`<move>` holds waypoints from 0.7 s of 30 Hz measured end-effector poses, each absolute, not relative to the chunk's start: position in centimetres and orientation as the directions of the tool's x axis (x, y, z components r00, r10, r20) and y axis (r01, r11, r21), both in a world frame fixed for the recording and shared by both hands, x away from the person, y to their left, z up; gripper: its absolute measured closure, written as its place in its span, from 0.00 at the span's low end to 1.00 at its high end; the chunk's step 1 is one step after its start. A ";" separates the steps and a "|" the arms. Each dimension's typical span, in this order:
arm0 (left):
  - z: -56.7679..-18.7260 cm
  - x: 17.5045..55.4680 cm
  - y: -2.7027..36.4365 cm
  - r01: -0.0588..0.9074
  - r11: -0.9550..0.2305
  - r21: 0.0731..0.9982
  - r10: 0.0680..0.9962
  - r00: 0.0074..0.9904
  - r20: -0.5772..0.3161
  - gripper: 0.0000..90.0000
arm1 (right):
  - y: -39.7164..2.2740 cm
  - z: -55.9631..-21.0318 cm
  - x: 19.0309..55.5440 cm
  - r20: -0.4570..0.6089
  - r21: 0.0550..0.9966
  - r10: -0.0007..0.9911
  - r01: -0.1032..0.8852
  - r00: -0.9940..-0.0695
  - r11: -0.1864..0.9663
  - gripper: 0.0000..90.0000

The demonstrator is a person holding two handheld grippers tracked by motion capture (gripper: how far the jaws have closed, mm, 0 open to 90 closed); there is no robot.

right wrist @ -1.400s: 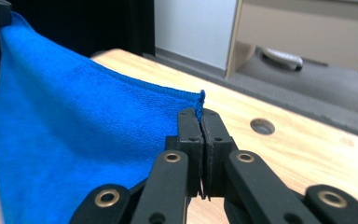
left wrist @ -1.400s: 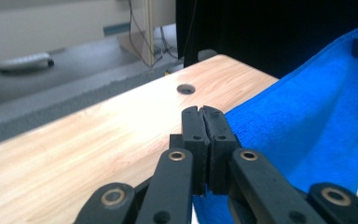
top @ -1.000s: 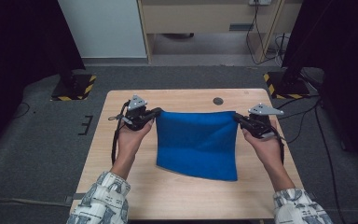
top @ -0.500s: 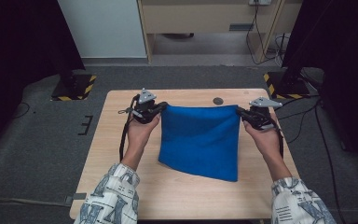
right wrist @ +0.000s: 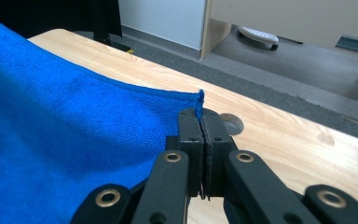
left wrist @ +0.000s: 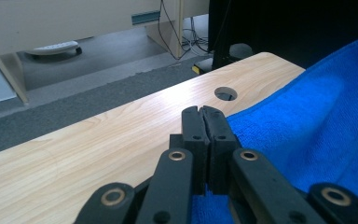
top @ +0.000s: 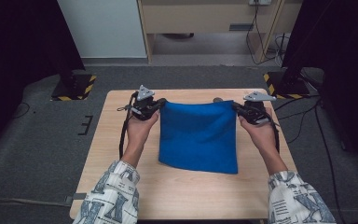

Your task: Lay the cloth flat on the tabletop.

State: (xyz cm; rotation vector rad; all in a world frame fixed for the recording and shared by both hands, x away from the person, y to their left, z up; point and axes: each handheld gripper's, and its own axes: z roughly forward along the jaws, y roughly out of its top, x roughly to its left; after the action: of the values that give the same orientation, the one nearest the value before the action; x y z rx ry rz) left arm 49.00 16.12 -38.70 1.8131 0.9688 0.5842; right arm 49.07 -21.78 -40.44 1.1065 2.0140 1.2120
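A blue cloth (top: pixel 198 135) hangs stretched between my two grippers over the wooden table (top: pixel 116 154), its near edge resting on the wood. My left gripper (top: pixel 160 103) is shut on the cloth's far left corner; in the left gripper view the jaws (left wrist: pixel 203 112) are pressed together with blue cloth (left wrist: pixel 303 140) running off to the right. My right gripper (top: pixel 235 107) is shut on the far right corner; in the right gripper view a tip of the cloth (right wrist: pixel 74 140) pokes up between the closed pads (right wrist: pixel 200 116).
A round cable hole (top: pixel 218 99) sits in the table near its far edge, just beyond the cloth. Black stands with yellow-striped bases (top: pixel 74 86) flank the table on grey carpet. A beige cabinet (top: pixel 200 18) and cables lie beyond.
Both hands have carried the cloth's top corners away from the person, toward the table's far edge. The cloth's top edge is now near the cable hole.
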 end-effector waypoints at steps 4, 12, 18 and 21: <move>-38.4 49.0 16.3 0.355 -0.219 0.909 0.822 0.569 -0.024 0.98 | -21.4 -40.0 49.8 -0.041 0.891 0.854 0.368 -0.519 0.267 0.99; -39.5 50.6 17.1 0.388 -0.210 0.897 0.838 0.545 -0.039 0.98 | -21.1 -40.7 51.4 -0.027 0.874 0.860 0.405 -0.509 0.267 0.99; -41.0 51.6 17.4 0.399 -0.215 0.891 0.835 0.549 -0.045 0.98 | -20.5 -41.9 52.2 -0.024 0.866 0.860 0.418 -0.510 0.273 0.99; -41.2 51.9 17.3 0.392 -0.216 0.895 0.833 0.551 -0.041 0.98 | -20.4 -42.3 52.5 -0.016 0.864 0.857 0.424 -0.515 0.271 0.98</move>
State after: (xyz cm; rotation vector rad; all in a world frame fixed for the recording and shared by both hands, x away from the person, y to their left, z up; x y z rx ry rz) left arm 51.87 17.31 -41.21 1.8209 1.0081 0.5729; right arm 52.48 -20.42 -42.30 1.1515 2.0578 1.1712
